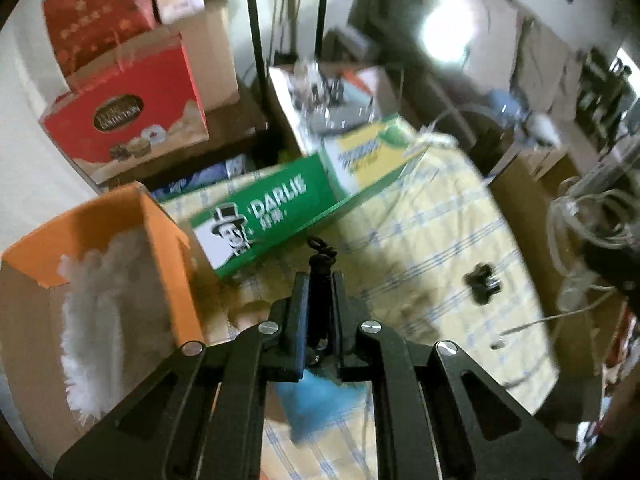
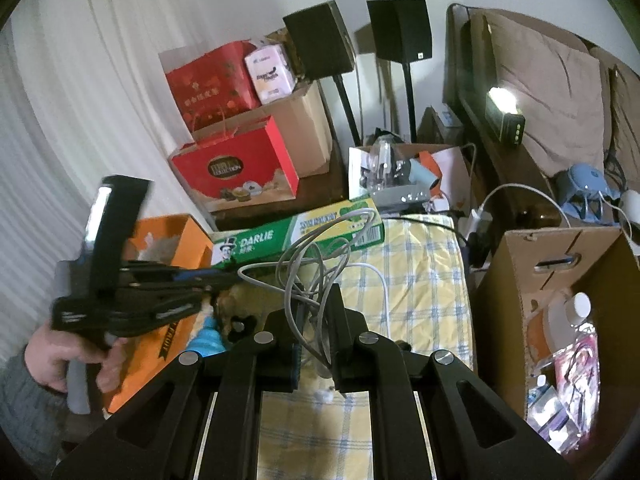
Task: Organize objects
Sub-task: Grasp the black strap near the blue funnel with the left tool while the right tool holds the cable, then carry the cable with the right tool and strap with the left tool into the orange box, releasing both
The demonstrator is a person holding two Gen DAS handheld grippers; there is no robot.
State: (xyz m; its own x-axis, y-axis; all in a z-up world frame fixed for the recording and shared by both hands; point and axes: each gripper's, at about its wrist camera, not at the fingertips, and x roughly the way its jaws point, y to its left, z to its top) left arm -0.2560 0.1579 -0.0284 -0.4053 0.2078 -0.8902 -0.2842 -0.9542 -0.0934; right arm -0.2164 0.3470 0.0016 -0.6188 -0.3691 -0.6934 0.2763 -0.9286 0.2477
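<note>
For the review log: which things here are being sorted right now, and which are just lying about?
In hand: grey cable in the right gripper; black cord in the left gripper.

Lying about: Darlie box, orange box, red gift bag, speakers.

Dim fisheye views, lamp (image 2: 505, 109) glaring, left blurred.

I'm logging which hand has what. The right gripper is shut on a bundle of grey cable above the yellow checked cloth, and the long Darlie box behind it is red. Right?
Not quite: the Darlie box is green, as the right wrist view shows. The rest stands: the right gripper is shut on the grey cable above the yellow checked cloth.
</note>
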